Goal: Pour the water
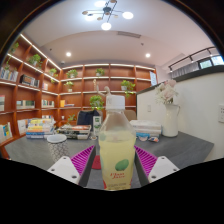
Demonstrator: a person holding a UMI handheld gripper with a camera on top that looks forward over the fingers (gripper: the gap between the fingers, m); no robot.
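Grey table (185, 150): one bottle (117, 150), seemingly clamped in tool (117, 163).

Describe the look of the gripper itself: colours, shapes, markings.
The gripper has two white, blocky fingers, each lined on its inner face with a magenta pad ribbed with fine ridges. No cables, markings, hand or sleeve show in the gripper view.

Bottle standing upright between the gripper fingers, over the table.

The bottle (117, 150) is sitting between the two fingers of the gripper (116, 166), with the table (180, 148) stretching beyond it. Behind the bottle, books (40, 127) are lying to the left, a vase of flowers (169, 112) is standing to the right, and wall shelves (100, 78) are running behind everything.
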